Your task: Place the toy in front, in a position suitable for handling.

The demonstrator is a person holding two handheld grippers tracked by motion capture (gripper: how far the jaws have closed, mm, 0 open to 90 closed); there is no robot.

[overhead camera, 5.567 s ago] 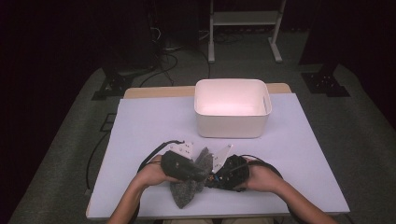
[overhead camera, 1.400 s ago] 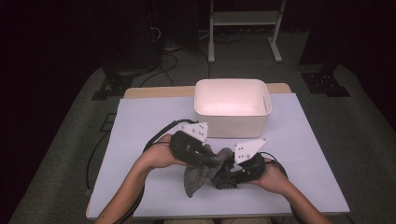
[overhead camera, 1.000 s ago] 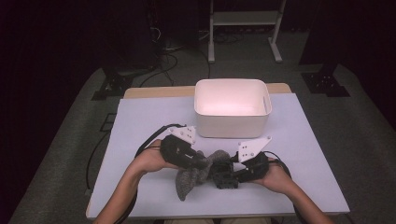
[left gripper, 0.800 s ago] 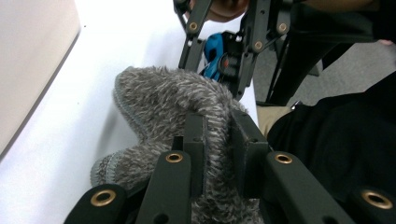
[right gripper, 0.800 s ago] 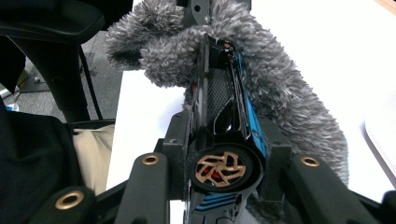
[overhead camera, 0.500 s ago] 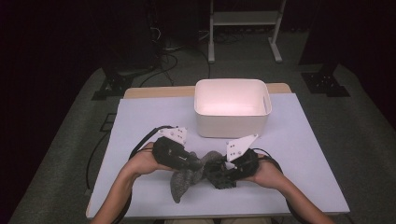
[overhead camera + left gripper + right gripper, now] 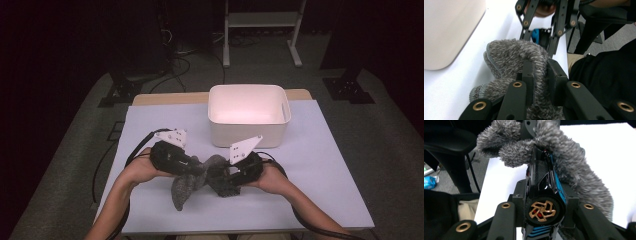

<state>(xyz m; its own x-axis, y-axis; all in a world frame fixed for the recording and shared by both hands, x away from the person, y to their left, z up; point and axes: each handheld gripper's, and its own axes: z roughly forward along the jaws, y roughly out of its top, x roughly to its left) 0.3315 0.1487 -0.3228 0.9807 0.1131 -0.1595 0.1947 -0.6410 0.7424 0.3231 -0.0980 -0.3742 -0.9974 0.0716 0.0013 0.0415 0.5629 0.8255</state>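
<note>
A fuzzy grey sock (image 7: 186,184) hangs between my two grippers just above the table's near middle. My left gripper (image 7: 194,168) is shut on a fold of the sock (image 7: 511,55), and its pads (image 7: 528,72) pinch the fabric. My right gripper (image 7: 221,178) is shut on a black and blue toy car (image 7: 544,192) with a gold wheel. The sock (image 7: 576,167) drapes over the car's far end and down one side. In the left gripper view the right gripper's black linkage (image 7: 544,22) comes in from the top, with a bit of blue from the car (image 7: 536,35) behind the sock.
A white plastic bin (image 7: 250,134) stands at the back middle of the pale table (image 7: 325,165), close beyond the grippers. The bin's side (image 7: 449,30) is at the left of the left gripper view. Cables trail from both grippers toward the person.
Both hands have shifted left across the table, carrying the sock and the car along. Both grips look unchanged.
</note>
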